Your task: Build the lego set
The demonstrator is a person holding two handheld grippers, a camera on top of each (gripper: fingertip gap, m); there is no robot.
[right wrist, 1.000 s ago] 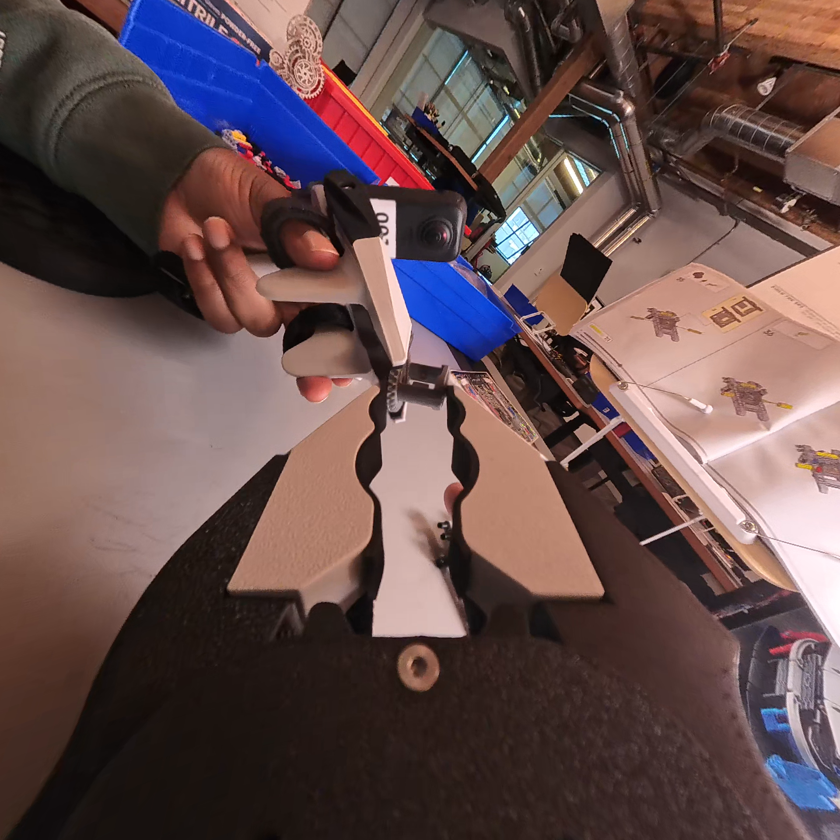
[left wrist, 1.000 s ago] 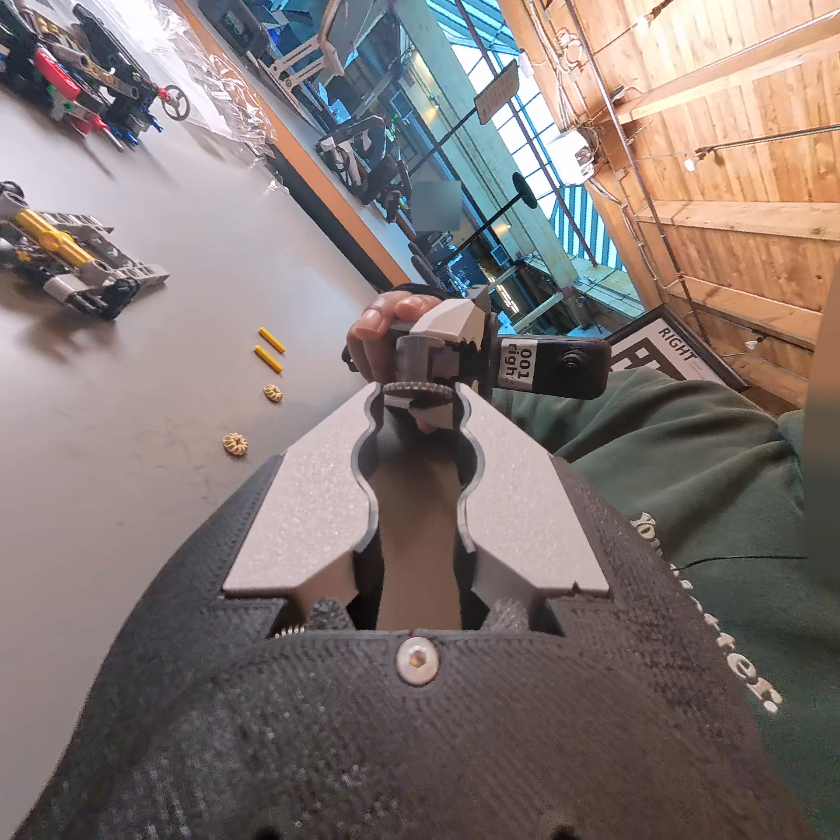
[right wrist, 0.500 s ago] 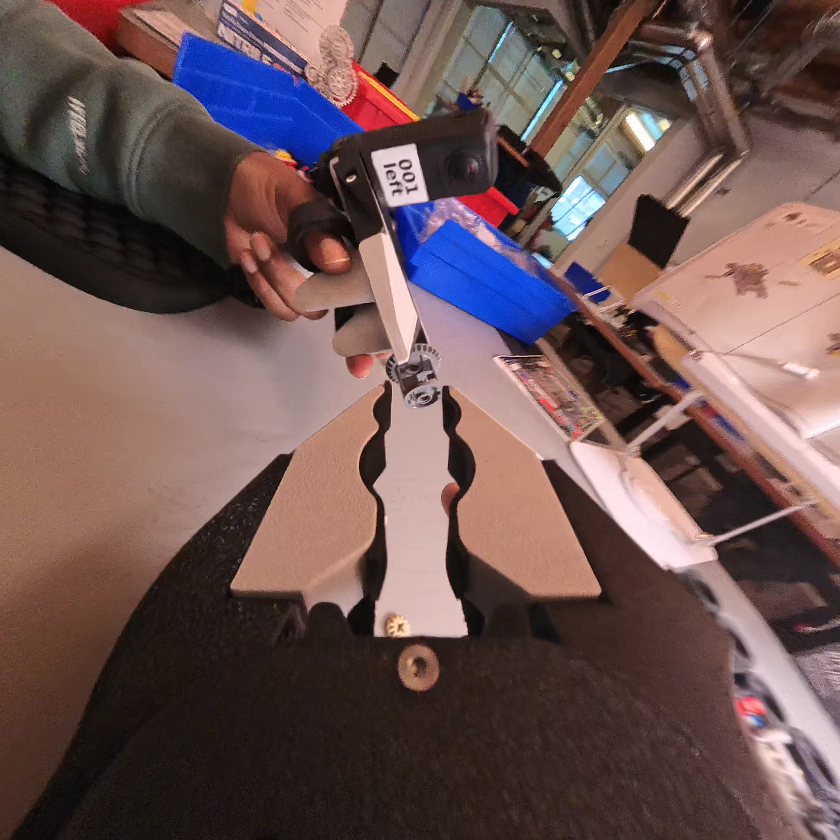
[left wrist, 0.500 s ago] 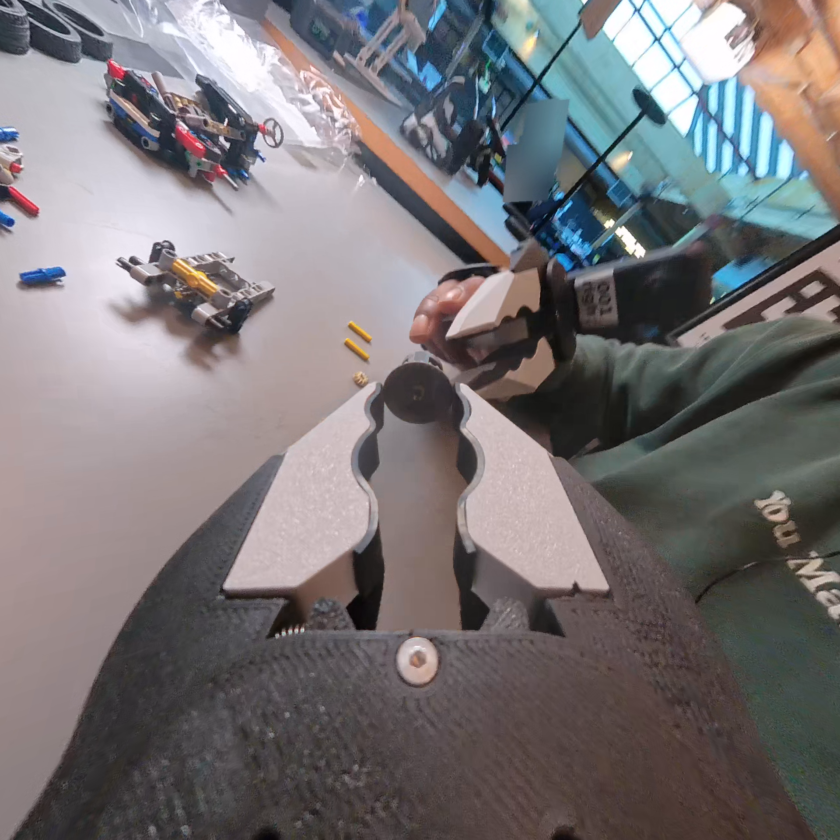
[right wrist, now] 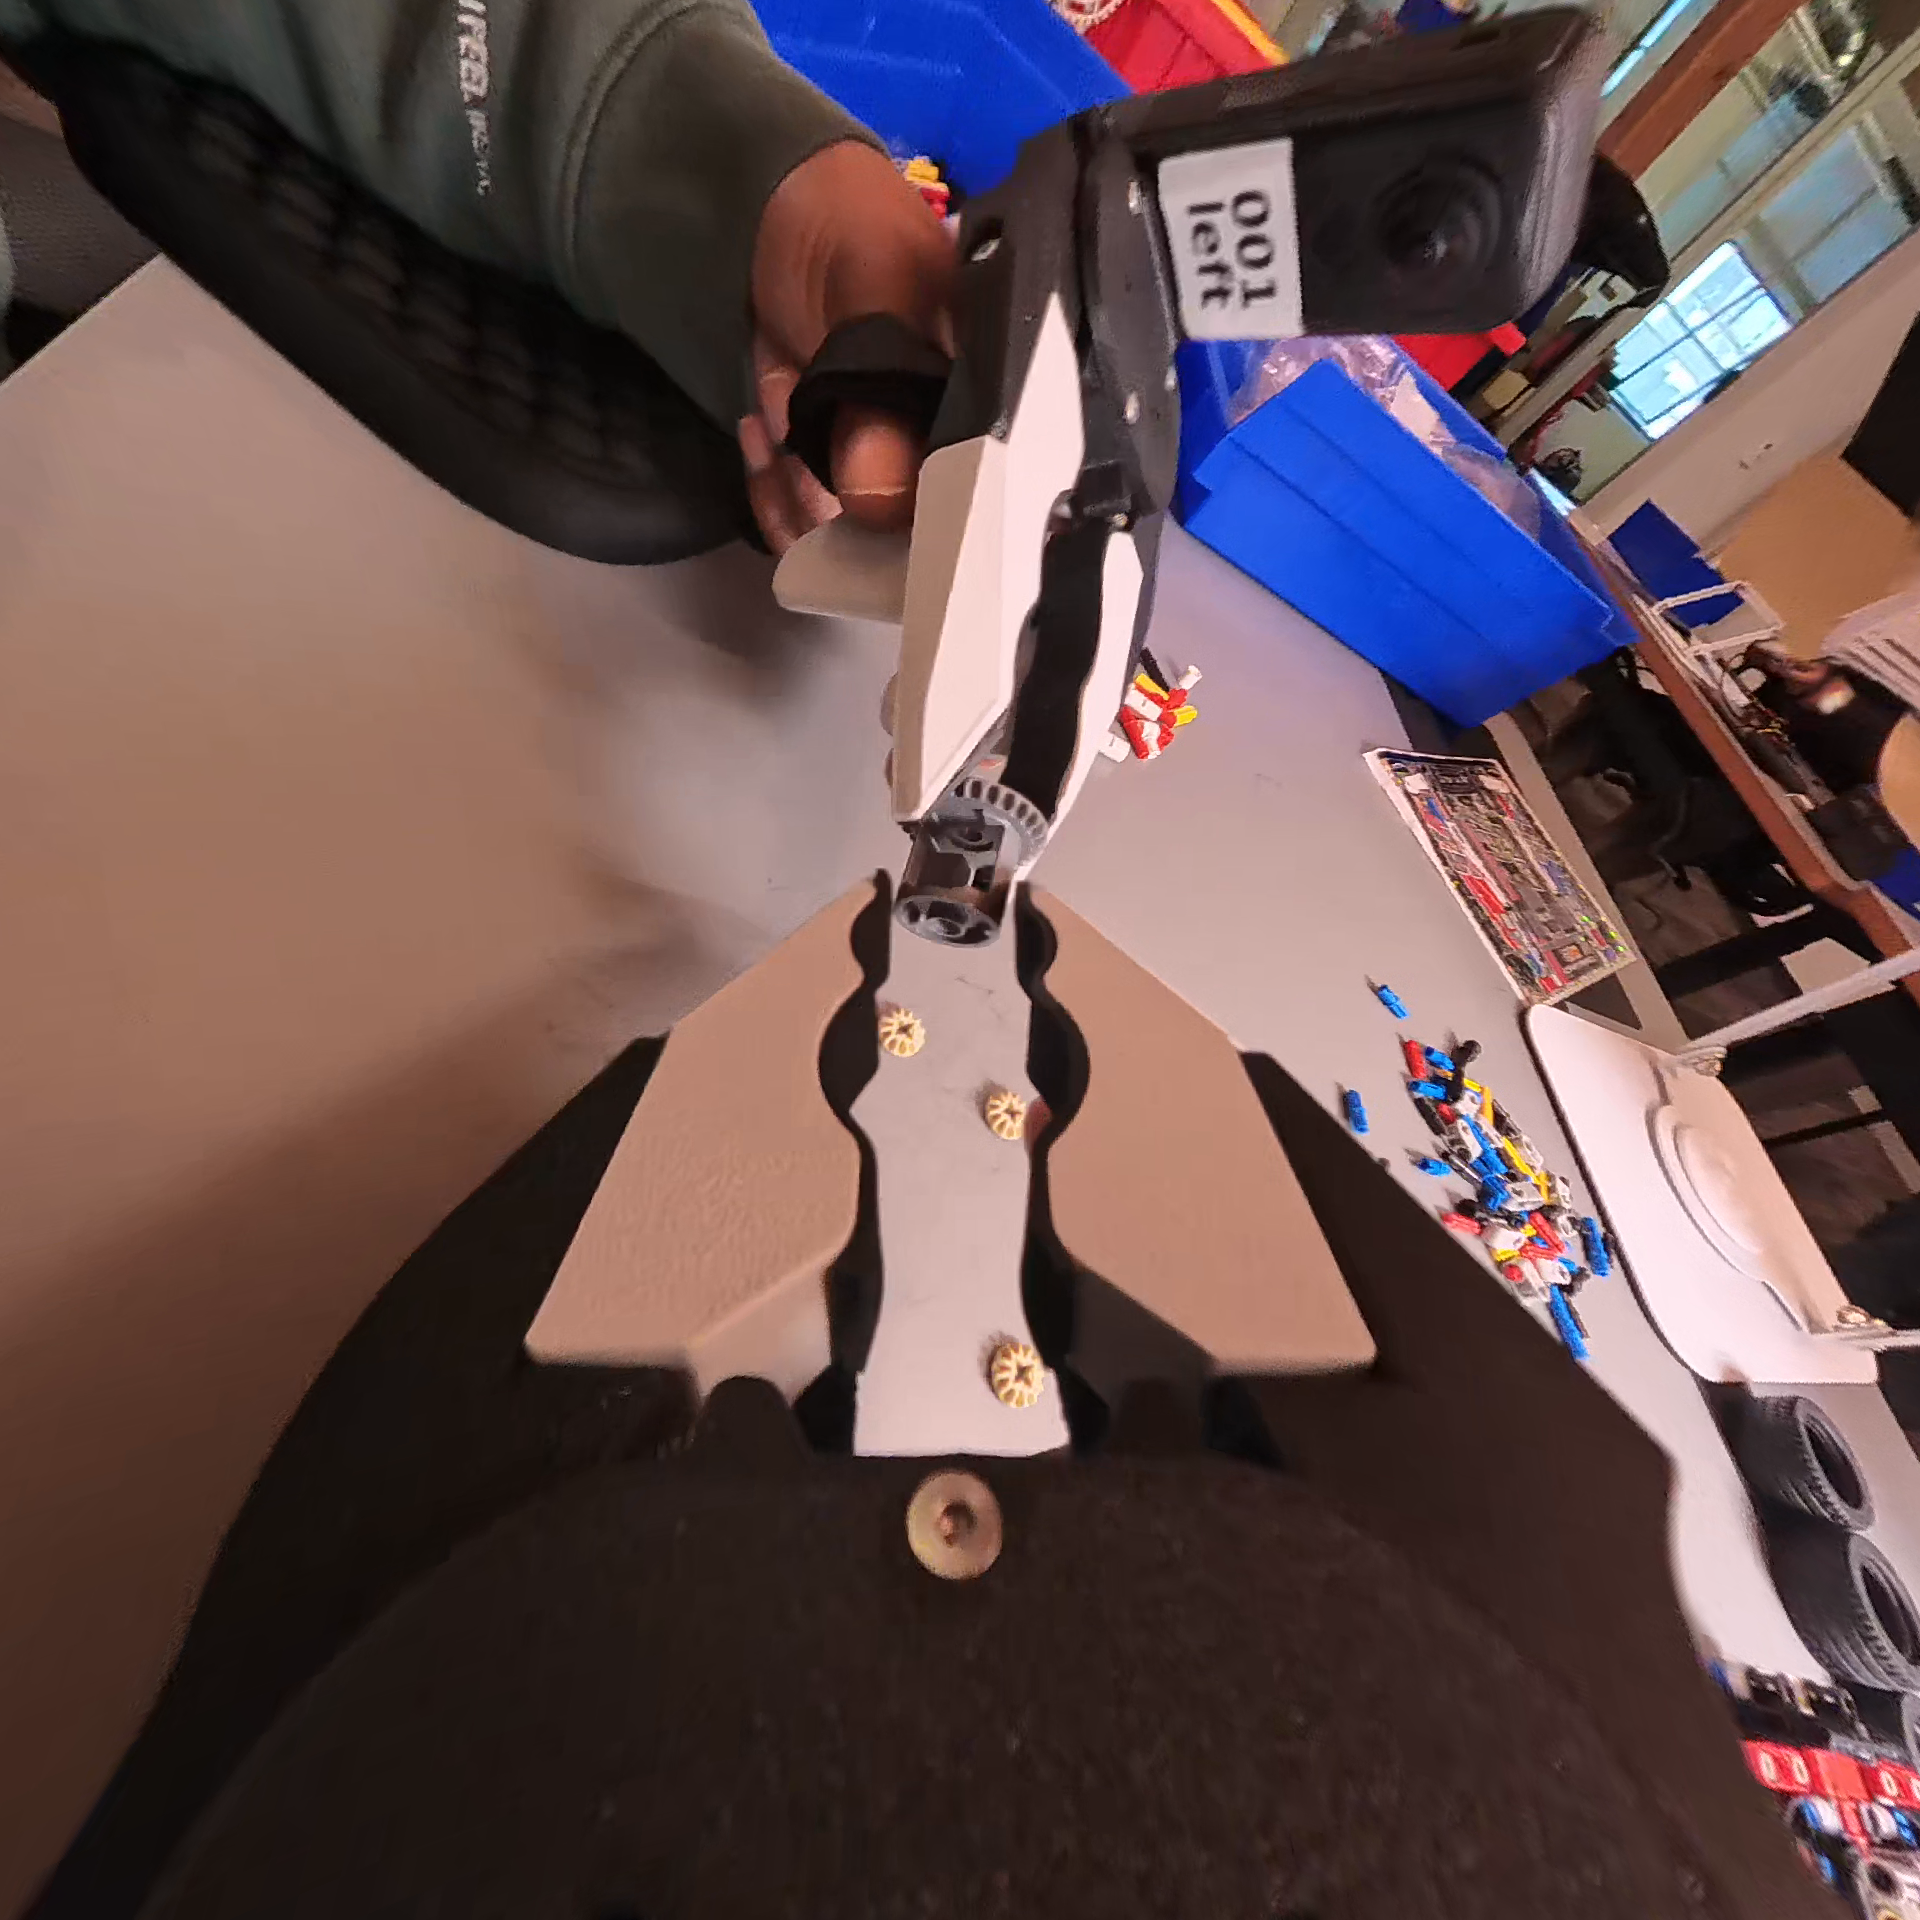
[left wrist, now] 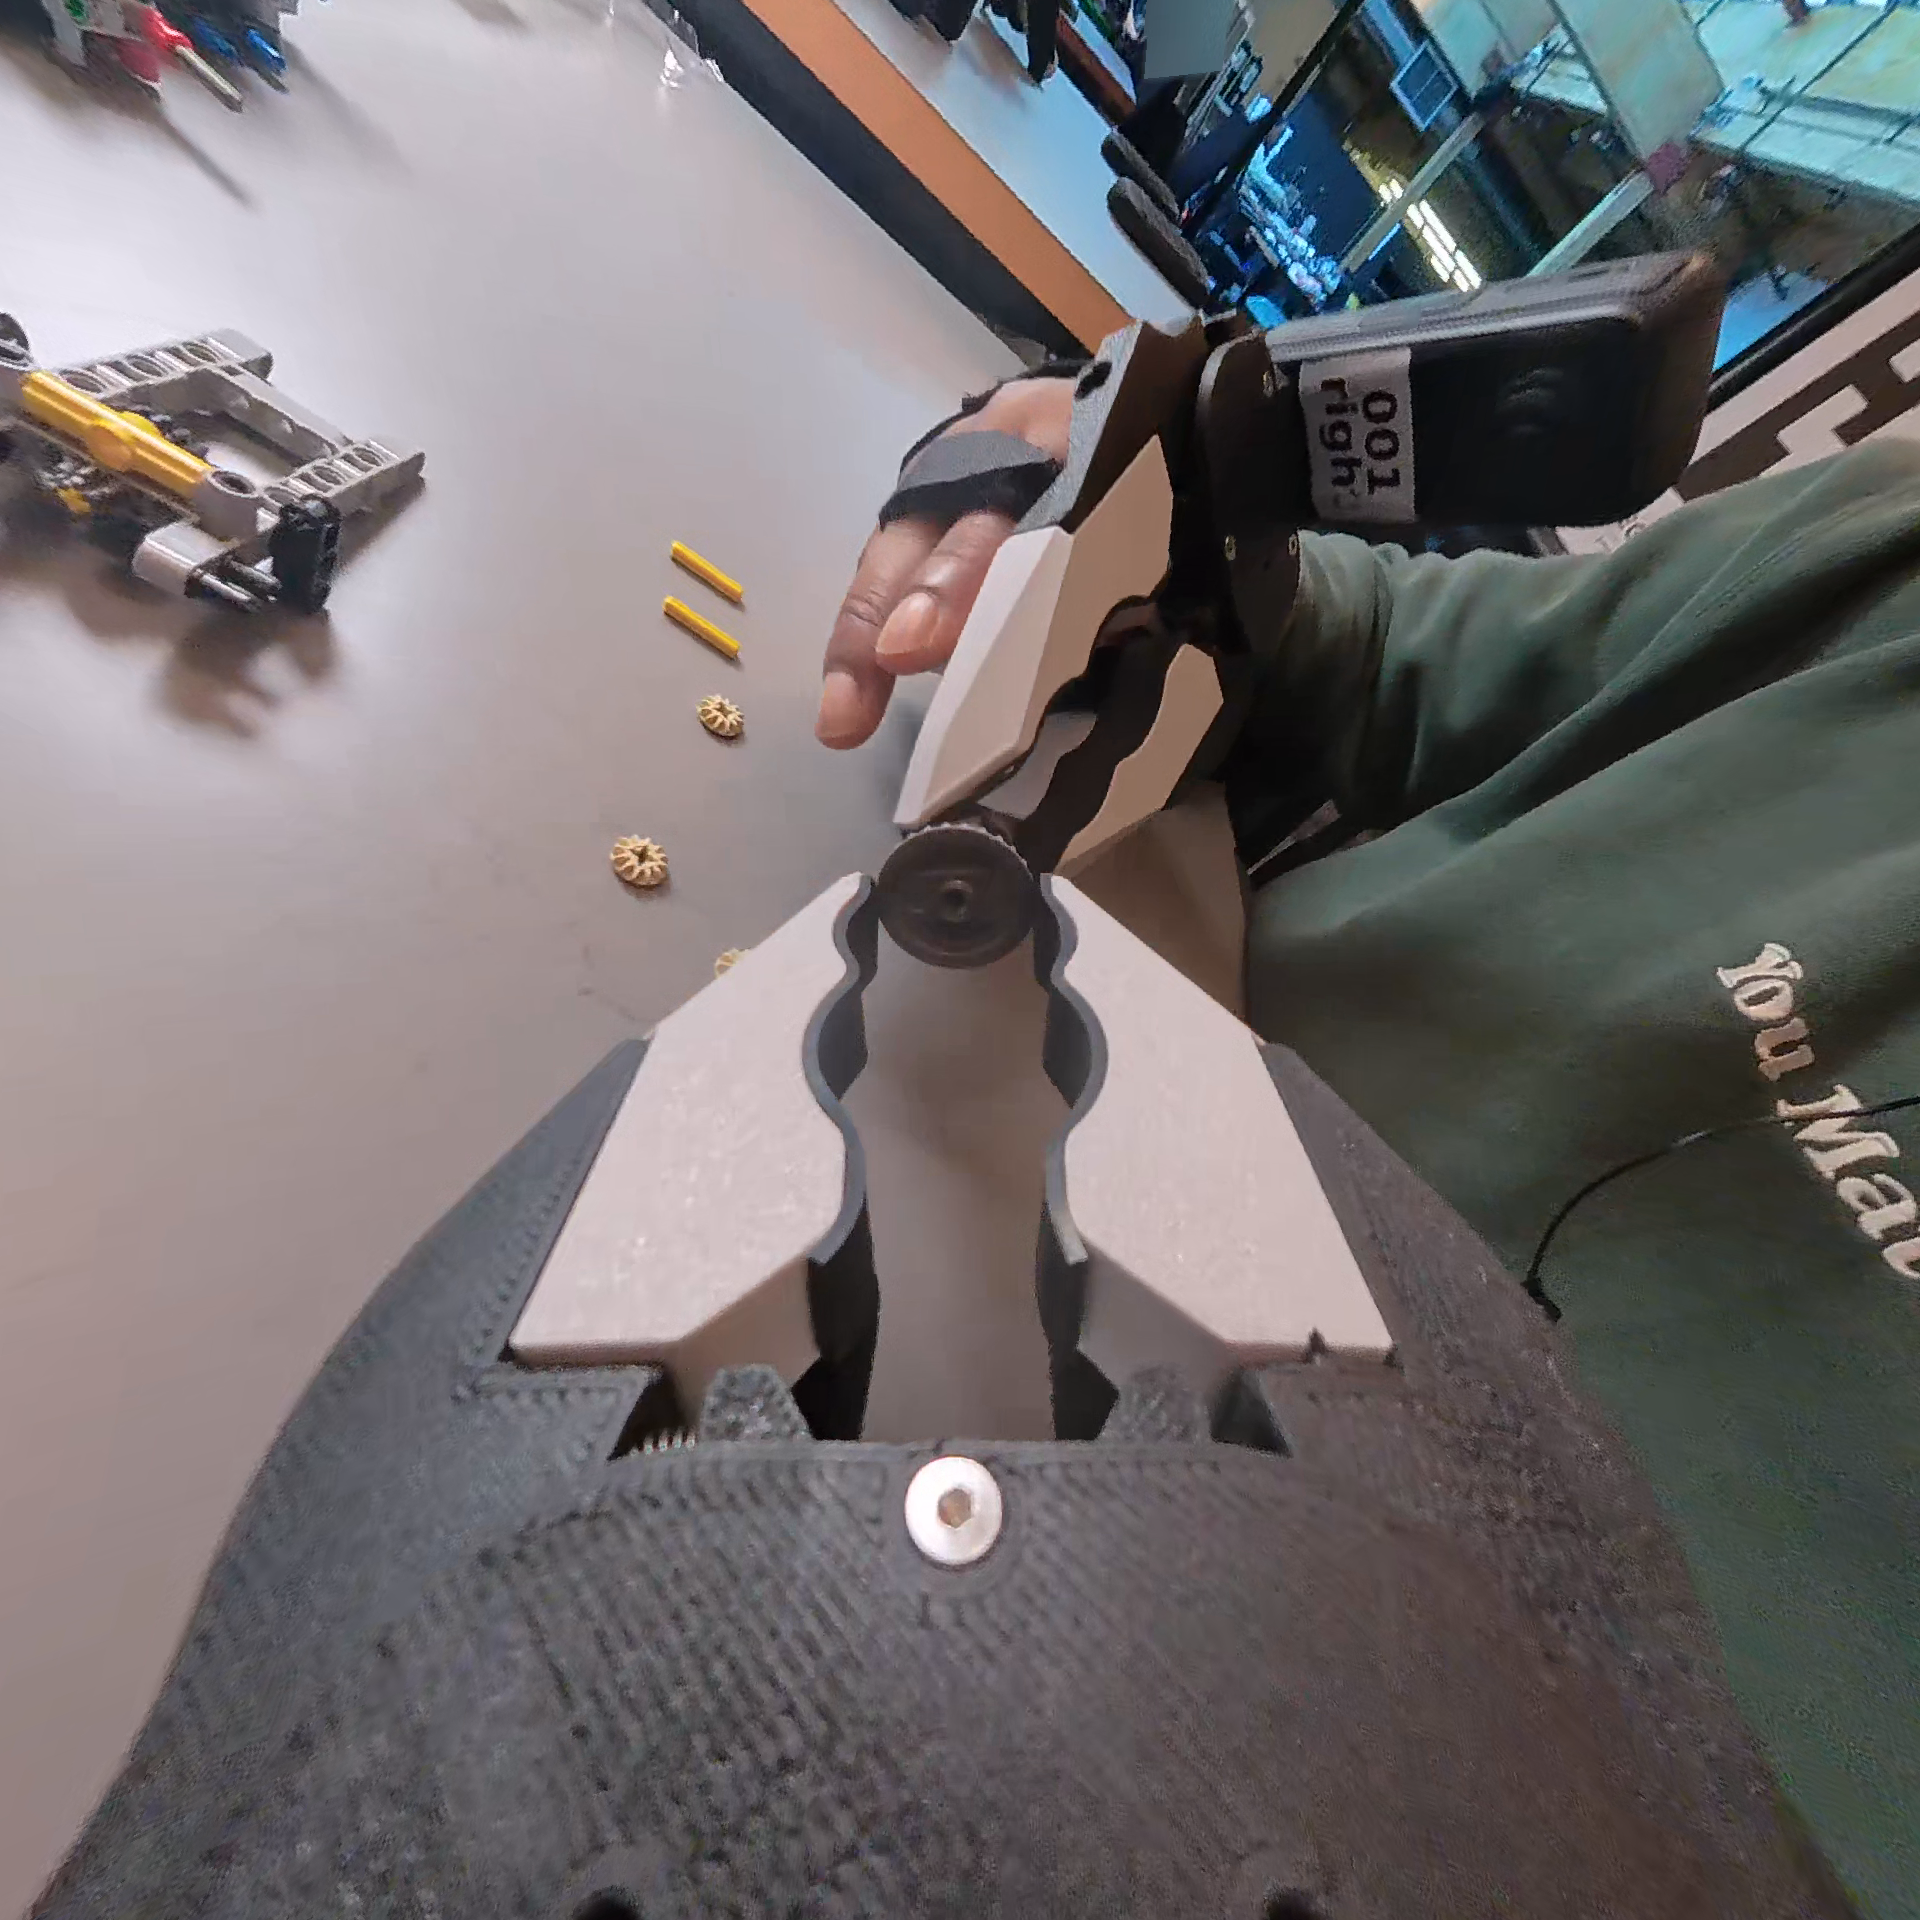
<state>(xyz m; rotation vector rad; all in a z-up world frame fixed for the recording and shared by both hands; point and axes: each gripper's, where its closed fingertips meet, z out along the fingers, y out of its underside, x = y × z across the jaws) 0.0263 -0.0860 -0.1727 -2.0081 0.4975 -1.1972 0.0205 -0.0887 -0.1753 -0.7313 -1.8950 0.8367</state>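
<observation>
A dark grey round gear piece with a short barrel (left wrist: 956, 914) is held above the grey table (left wrist: 364, 831) between both grippers. My left gripper (left wrist: 954, 904) is shut on its toothed disc. My right gripper (right wrist: 951, 896) is closed around the barrel end (right wrist: 948, 902) from the opposite side. In the left wrist view the right gripper (left wrist: 982, 831) comes down from the upper right onto the piece. In the right wrist view the left gripper (right wrist: 982, 805) reaches down from above. Three small tan gears (right wrist: 901, 1031) lie on the table under them.
Two yellow axles (left wrist: 707, 571) and a grey-and-yellow assembly (left wrist: 187, 468) lie to the left. A pile of small coloured parts (right wrist: 1507, 1195), a sticker sheet (right wrist: 1496, 873), blue bins (right wrist: 1382, 540), black tyres (right wrist: 1839, 1538) and a white stand base (right wrist: 1704, 1195) are to the right. Both grippers' tips are close together, under 4 cm apart.
Both grippers have tipped down toward the table with the gear piece still between them. The tan gears have come into the right wrist view.
</observation>
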